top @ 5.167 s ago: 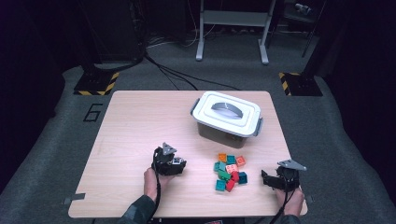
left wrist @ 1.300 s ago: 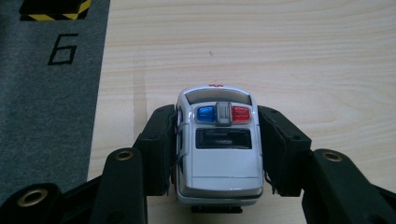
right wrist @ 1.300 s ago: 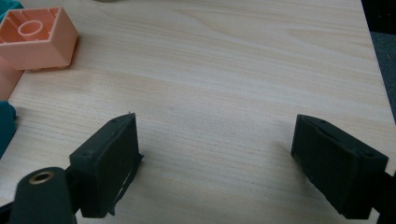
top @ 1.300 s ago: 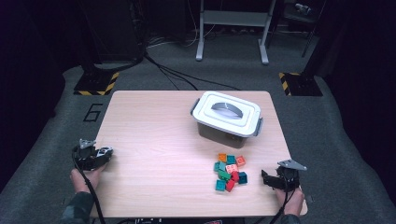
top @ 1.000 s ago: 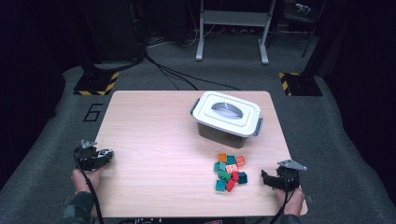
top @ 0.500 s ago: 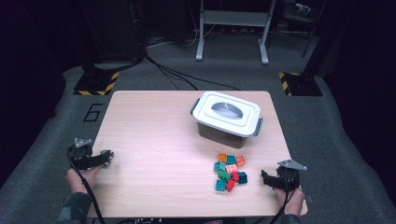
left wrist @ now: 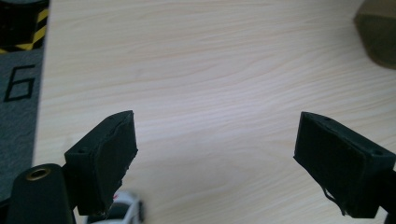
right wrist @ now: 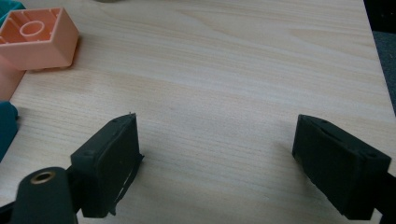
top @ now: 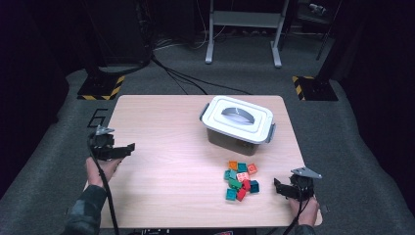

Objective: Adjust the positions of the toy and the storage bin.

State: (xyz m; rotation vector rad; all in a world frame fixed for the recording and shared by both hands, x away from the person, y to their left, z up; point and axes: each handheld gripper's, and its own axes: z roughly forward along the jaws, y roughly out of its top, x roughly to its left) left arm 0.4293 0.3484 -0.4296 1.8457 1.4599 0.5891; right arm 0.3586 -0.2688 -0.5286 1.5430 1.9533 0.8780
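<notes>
Left tongs (top: pixel 128 148) withdrawn to table (top: pixel 171 127) edge; bricks (top: pixel 240 180) unmoved.

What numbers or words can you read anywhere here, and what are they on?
"6": a dark numeral on the grey floor mat beside the table's left edge, seen in the high view and in the left gripper view.
The yellow-and-black striped plates on the floor carry stripes, no letters.
The lidded box and the bricks show no readable text.
</notes>
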